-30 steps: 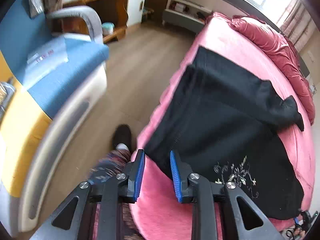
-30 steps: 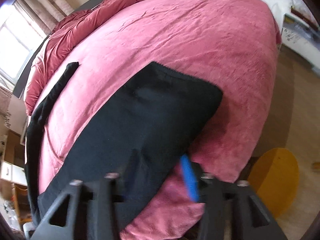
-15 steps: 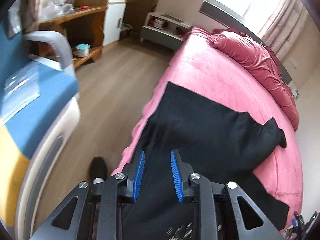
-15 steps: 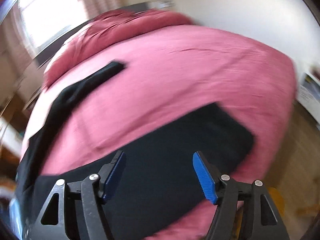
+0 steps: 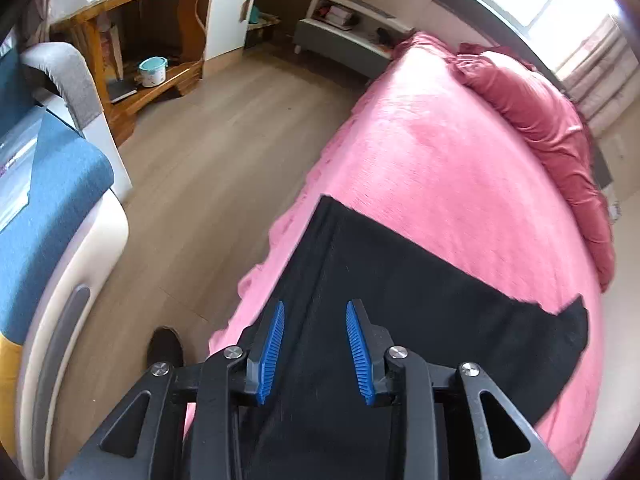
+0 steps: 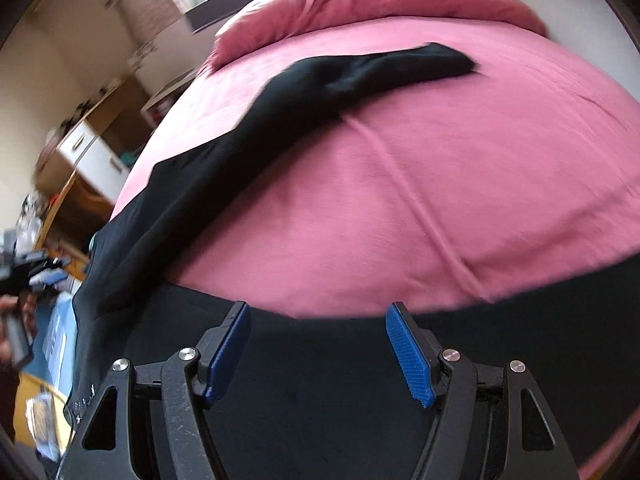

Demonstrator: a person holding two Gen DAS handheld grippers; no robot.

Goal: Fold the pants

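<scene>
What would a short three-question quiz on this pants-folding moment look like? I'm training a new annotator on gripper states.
1. True or false: the left gripper is clamped on the black pants.
2. Which gripper's jaws stand wider apart? A) left B) right
3. Fill in: the pants lie on a ____ bed cover.

Key: 1 false, both blue pads are apart with nothing pinched; 2 B; 3 pink.
</scene>
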